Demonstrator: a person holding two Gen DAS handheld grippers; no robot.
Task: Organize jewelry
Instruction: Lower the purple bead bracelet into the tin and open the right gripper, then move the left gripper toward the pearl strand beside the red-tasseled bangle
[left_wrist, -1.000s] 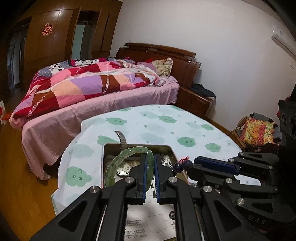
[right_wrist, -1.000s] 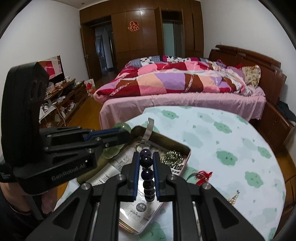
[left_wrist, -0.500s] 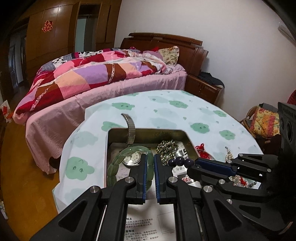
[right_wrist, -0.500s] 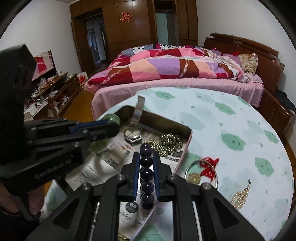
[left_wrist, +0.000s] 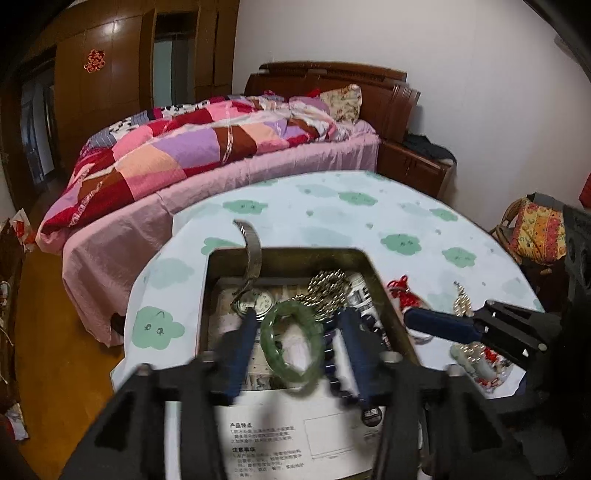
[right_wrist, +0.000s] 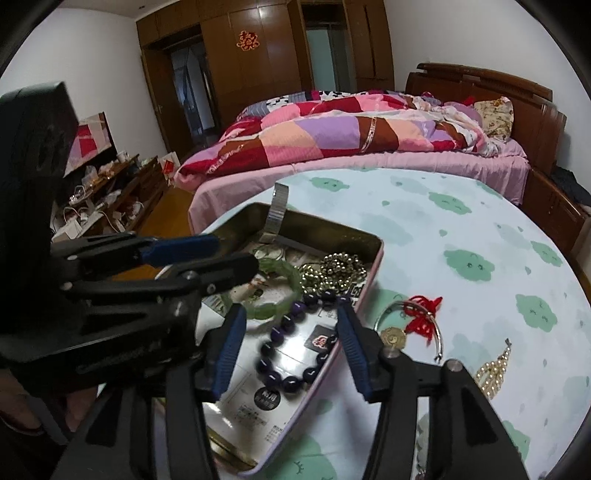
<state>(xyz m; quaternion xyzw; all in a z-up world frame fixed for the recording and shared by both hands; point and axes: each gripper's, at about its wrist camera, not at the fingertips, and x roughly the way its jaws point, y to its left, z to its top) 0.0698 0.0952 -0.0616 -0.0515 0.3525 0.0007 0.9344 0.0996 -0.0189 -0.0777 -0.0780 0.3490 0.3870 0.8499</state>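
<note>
An open metal tin (left_wrist: 288, 253) lined with printed paper sits on the round table. My left gripper (left_wrist: 299, 314) is over it, jaws opening. The green jade bracelet (left_wrist: 291, 369) lies loose between its blue pads, touching neither. My right gripper (right_wrist: 291, 311) is opening too, and the dark purple bead bracelet (right_wrist: 291, 382) lies free in the tin (right_wrist: 376, 258) between its fingers. Also in the tin are a watch (left_wrist: 255, 301) with its strap over the rim and a gold bead chain (left_wrist: 328, 291). The green bracelet (right_wrist: 280, 295) shows beside the left gripper's fingers (right_wrist: 177, 246).
On the cloud-print cloth (right_wrist: 469, 266) right of the tin lie a bangle with a red tassel and coin (right_wrist: 413, 321) and a pearl piece (right_wrist: 495, 365). More trinkets (left_wrist: 476, 360) lie near the right gripper's finger (left_wrist: 439, 326). A bed (right_wrist: 369, 147) stands behind the table.
Both grippers went from shut to open. The green bracelet dropped out of the left pads and the purple bead bracelet out of the right pads, both into the tin.
</note>
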